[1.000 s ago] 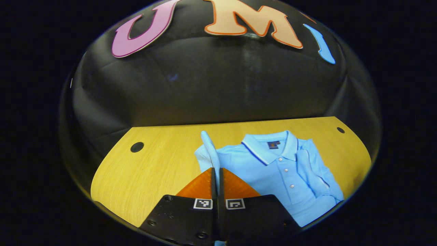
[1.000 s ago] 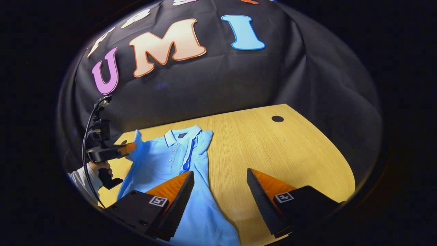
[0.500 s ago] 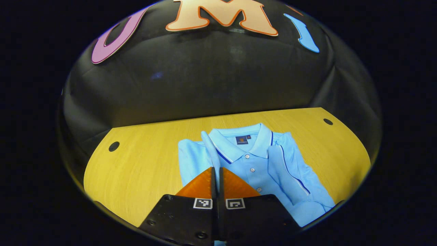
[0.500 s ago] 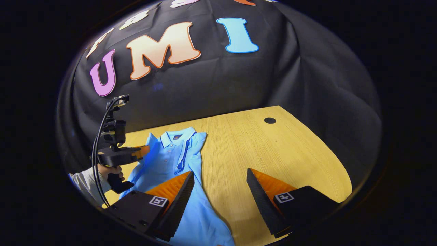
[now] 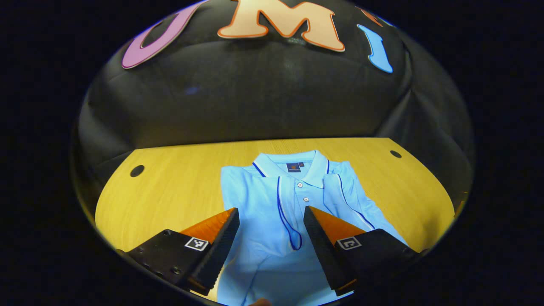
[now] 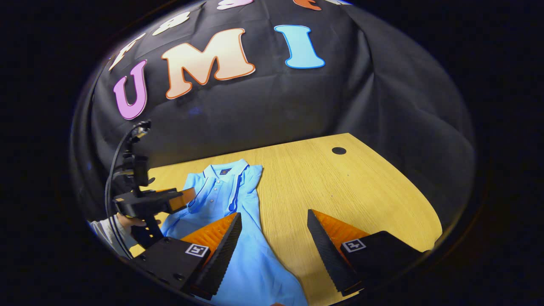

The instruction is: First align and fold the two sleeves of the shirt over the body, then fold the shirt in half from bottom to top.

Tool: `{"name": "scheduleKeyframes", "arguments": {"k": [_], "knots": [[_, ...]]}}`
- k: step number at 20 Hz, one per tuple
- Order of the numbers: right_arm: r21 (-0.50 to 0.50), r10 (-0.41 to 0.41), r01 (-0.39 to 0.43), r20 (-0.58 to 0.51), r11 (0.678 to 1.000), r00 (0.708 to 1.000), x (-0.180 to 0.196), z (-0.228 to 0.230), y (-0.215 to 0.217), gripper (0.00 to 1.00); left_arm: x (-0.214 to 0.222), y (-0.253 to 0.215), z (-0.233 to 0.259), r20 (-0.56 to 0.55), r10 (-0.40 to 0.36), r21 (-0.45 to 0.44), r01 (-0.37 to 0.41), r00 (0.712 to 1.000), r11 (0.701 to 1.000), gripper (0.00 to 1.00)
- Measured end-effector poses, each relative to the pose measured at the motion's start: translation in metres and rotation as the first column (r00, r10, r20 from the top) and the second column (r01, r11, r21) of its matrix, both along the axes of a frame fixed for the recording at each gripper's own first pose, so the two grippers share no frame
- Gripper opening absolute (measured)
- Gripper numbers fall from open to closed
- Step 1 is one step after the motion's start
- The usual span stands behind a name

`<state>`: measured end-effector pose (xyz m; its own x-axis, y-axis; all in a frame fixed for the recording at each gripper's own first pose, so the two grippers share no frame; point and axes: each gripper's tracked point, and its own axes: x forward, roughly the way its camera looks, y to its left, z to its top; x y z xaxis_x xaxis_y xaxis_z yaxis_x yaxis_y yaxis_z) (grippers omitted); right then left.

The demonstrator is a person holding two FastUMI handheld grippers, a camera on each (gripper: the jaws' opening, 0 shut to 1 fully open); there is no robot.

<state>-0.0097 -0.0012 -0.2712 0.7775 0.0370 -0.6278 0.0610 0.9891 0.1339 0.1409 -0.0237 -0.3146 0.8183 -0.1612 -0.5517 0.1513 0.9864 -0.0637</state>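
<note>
**Over the shirt: both sleeves in, bottom fold at risk**

From the left gripper view, we see our left claw (image 5: 270,238) released, its two fingers spread wide and holding nothing, hovering above the chest of the light blue shirt (image 5: 272,204). The shirt lies flat on the yellow counter (image 5: 170,199), collar away from us, both sleeves laid over the body. We judge the left sleeve (image 5: 285,212) could slip back off if the claw brushes it on leaving.

From the right gripper view, our right claw (image 6: 274,242) is likewise released and empty, one finger over the shirt's (image 6: 238,238) lower edge, the other over bare counter (image 6: 340,187). The left claw (image 6: 180,199) hangs at the shirt's far side. Pinching only one layer at the hem would, we think, drag the fold crooked.
</note>
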Motion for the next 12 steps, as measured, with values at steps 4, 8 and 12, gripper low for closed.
{"name": "scheduleKeyframes", "arguments": {"k": [4,8,12], "knots": [[-0.021,0.054,-0.053,0.038,0.998,0.998,-0.015,0.010,0.002,0.98,-0.053,0.032,0.039,0.061,0.044,0.023,-0.046,0.997,0.999,0.93],[-0.048,0.077,-0.074,0.062,0.996,0.995,-0.040,0.021,-0.002,0.97,-0.105,0.049,0.060,0.089,0.068,0.026,-0.071,0.994,0.997,0.93],[-0.075,0.119,-0.114,0.064,0.991,0.991,-0.076,0.028,-0.002,0.98,-0.159,0.051,0.063,0.074,0.047,0.048,-0.051,0.996,0.998,0.93]]}}
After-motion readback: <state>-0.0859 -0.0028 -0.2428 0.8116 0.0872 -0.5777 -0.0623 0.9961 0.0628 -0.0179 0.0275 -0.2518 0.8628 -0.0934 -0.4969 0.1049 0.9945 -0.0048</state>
